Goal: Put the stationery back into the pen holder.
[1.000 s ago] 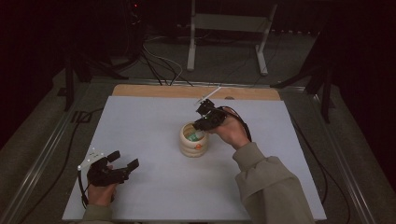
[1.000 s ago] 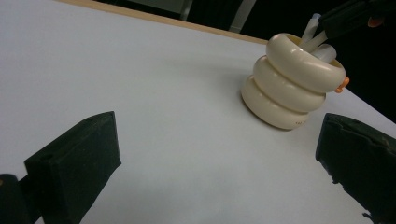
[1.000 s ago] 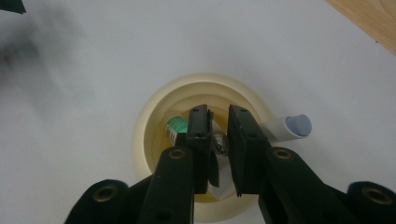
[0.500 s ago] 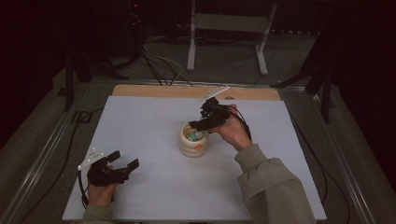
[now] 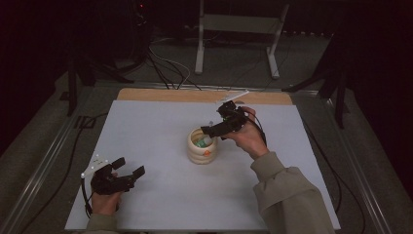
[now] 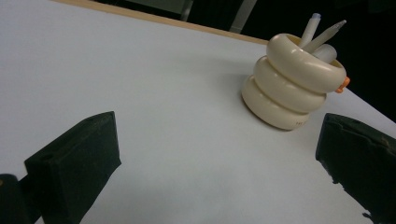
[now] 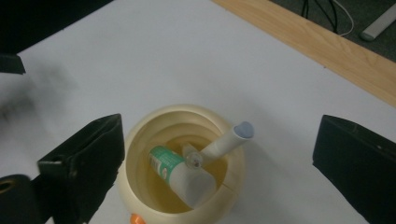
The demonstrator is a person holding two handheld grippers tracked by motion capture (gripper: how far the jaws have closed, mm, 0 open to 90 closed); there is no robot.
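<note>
A cream ringed cup (image 5: 202, 146) stands near the middle of the white table (image 5: 146, 122). Looking down from the right gripper view, the cup (image 7: 140, 140) holds a green-and-white tube (image 7: 180, 175), a white pen with a grey cap (image 7: 229, 140) and a clear-tipped pen (image 7: 192, 156). My right gripper (image 5: 213, 131) hovers just above the cup's far right rim. Its jaws have just been opening and now stand wide with nothing pressed between them. My left gripper (image 5: 130, 168) rests open near the front left edge, pointing at the cup (image 6: 292, 88) from a distance.
A wooden strip (image 5: 195, 95) runs along the table's far edge. Beyond it on the floor are metal stand legs (image 5: 234, 48) and cables (image 5: 165, 63). A cable (image 5: 336, 175) trails from the right gripper past the table's right side.
The right gripper's jaws have spread apart above the cup, and the hand has shifted slightly. The left hand and gripper have stayed put.
</note>
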